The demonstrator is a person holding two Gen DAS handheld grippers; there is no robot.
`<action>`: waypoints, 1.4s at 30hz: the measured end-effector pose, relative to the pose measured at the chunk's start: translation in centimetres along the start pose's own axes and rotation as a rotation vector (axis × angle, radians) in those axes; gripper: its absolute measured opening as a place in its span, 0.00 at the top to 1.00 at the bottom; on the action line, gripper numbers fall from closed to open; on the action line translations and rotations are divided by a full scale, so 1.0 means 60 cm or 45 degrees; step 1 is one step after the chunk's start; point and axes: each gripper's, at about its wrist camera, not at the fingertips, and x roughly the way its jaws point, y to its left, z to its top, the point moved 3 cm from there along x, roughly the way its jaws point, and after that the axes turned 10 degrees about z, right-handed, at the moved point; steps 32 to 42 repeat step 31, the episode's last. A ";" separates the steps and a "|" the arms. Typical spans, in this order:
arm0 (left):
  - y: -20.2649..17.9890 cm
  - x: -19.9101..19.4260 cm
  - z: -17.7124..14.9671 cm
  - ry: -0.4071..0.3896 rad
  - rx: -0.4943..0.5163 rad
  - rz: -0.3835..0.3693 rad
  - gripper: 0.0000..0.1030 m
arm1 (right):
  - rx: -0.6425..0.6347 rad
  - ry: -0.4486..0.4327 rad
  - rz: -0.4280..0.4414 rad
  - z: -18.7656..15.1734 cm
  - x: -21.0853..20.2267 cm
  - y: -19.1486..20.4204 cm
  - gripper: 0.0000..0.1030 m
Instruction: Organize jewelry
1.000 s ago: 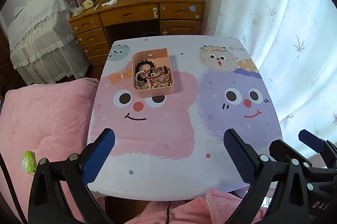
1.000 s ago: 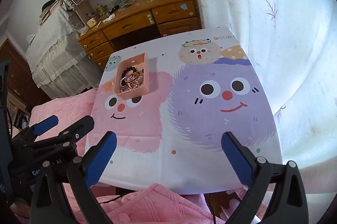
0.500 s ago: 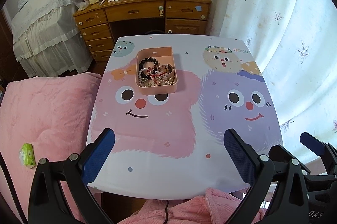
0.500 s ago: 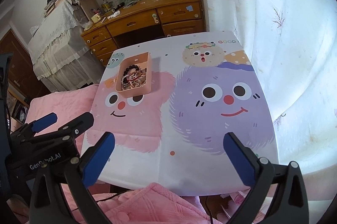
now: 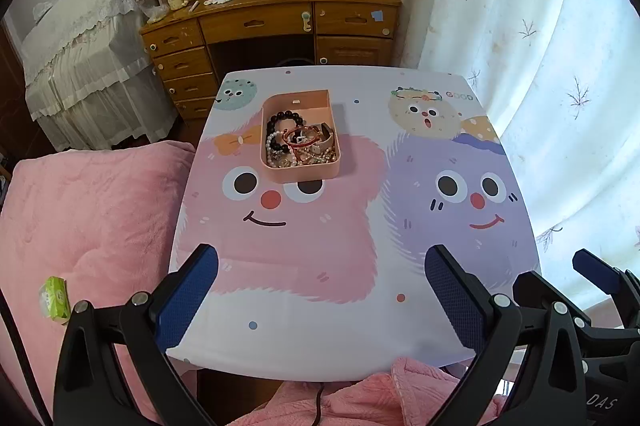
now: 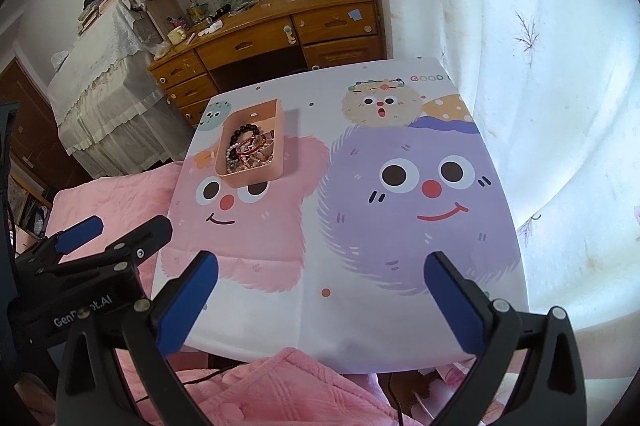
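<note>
The left gripper (image 5: 320,290) hangs over the near edge of the table (image 5: 352,338), its blue-padded fingers (image 5: 188,290) spread wide with nothing between them. The right gripper (image 6: 320,294) hangs beside it, also over the near edge, fingers (image 6: 452,306) just as wide apart and holding nothing. In the left wrist view the right gripper's tips show at the far right edge; in the right wrist view the left gripper shows at the left, over the pink blanket (image 6: 120,197).

The table wears a cloth printed with a pink furry face on the left and a purple one on the right. A pink tray (image 5: 304,173) sits on the far left part of the table, above the pink face's eyes, well apart from both grippers. Inside it lies a tangle of jewelry (image 5: 300,143): a black bead bracelet (image 5: 280,119) toward the far side, a white pearl strand (image 5: 272,145) at the left, red cord bracelets in the middle, gold-toned pieces toward the near wall. The far end of the tray is bare.

A green packet (image 5: 54,300) lies on the blanket at the near left. Beyond the table stands a wooden desk (image 5: 272,21) with drawers and clutter on top; a white curtain (image 5: 540,45) hangs at the right.
</note>
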 end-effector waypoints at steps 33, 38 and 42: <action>0.051 0.029 0.009 0.013 0.035 -0.021 0.01 | 0.038 0.021 -0.044 -0.008 0.036 0.039 0.00; 0.051 0.029 0.009 0.013 0.035 -0.021 0.01 | 0.038 0.021 -0.044 -0.008 0.036 0.039 0.00; 0.051 0.029 0.009 0.013 0.035 -0.021 0.01 | 0.038 0.021 -0.044 -0.008 0.036 0.039 0.00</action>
